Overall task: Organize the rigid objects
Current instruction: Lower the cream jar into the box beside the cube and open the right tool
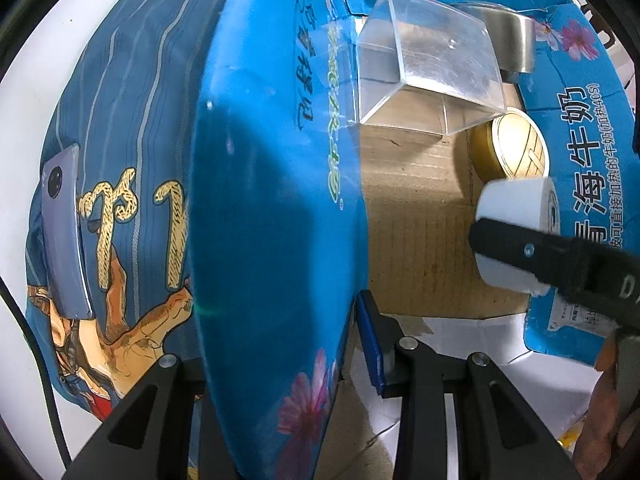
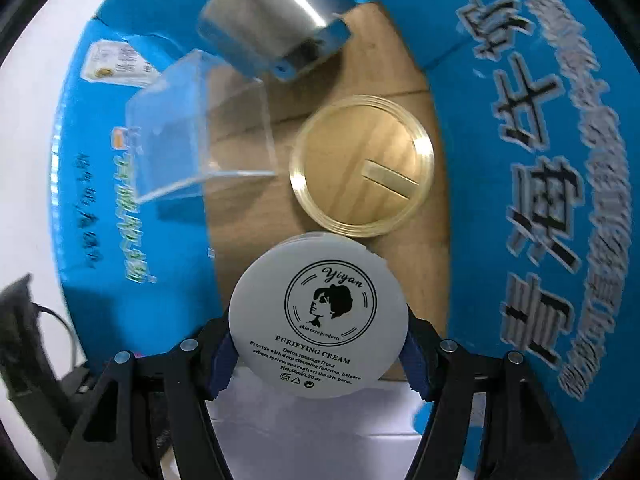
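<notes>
My right gripper (image 2: 318,354) is shut on a white cream jar (image 2: 319,316), held just above the brown floor of an open blue cardboard box (image 2: 540,184); the jar also shows in the left wrist view (image 1: 512,216). Inside the box lie a clear plastic cube (image 2: 200,128), a gold round lid (image 2: 362,166) and a silver metal tin (image 2: 272,20). My left gripper (image 1: 280,344) has its fingers either side of the box's blue side flap (image 1: 276,200). The cube (image 1: 432,64), the gold lid (image 1: 516,144) and the tin (image 1: 512,40) show in the left wrist view too.
A striped blue garment (image 1: 132,160) with a printed figure lies on the white table (image 1: 24,100) left of the box. A grey phone (image 1: 66,232) rests on the garment. A black cable (image 2: 52,320) runs at the left.
</notes>
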A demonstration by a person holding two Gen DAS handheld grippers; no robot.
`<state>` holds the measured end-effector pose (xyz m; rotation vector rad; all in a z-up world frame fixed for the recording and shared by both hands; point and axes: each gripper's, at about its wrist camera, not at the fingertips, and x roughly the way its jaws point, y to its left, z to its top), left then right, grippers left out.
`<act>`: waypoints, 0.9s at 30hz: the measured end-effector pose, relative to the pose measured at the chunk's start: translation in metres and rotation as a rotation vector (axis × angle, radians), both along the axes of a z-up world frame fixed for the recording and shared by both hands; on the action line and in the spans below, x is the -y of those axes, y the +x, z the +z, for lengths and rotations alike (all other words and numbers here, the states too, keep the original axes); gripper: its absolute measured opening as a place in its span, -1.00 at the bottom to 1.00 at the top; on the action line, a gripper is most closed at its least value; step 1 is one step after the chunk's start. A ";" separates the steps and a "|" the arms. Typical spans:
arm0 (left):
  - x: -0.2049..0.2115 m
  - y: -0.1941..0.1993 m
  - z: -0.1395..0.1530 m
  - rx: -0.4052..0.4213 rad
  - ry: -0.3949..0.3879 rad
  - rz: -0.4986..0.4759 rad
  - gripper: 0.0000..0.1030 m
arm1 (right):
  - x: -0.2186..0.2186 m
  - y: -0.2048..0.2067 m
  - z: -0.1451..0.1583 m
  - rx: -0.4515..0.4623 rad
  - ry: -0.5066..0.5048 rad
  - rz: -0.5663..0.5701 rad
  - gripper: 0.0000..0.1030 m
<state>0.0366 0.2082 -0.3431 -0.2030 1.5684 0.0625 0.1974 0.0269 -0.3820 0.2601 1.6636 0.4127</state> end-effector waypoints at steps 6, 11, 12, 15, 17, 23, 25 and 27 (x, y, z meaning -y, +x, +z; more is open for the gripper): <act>-0.005 -0.001 -0.003 -0.002 -0.006 0.006 -0.39 | -0.019 0.015 0.005 0.005 0.131 0.006 0.37; -0.006 -0.001 -0.003 -0.003 -0.006 0.007 -0.39 | -0.030 0.028 -0.014 -0.073 0.117 -0.012 0.38; -0.006 -0.001 -0.004 -0.003 -0.004 0.006 -0.39 | -0.029 0.030 -0.016 -0.080 0.118 -0.021 0.38; -0.007 -0.001 -0.005 -0.003 -0.004 0.007 -0.39 | -0.026 0.032 -0.019 -0.103 0.131 -0.036 0.43; -0.008 -0.001 -0.005 -0.003 -0.003 0.005 -0.39 | -0.023 0.035 -0.023 -0.132 0.161 -0.058 0.62; -0.008 0.000 -0.006 -0.006 0.000 0.004 -0.38 | 0.002 0.043 -0.012 -0.118 0.192 -0.050 0.67; -0.007 -0.001 -0.006 -0.005 0.001 0.003 -0.38 | 0.000 0.042 0.000 -0.081 0.168 -0.022 0.67; -0.007 0.000 -0.007 -0.006 -0.001 0.008 -0.38 | 0.005 0.041 0.019 -0.014 0.102 0.015 0.67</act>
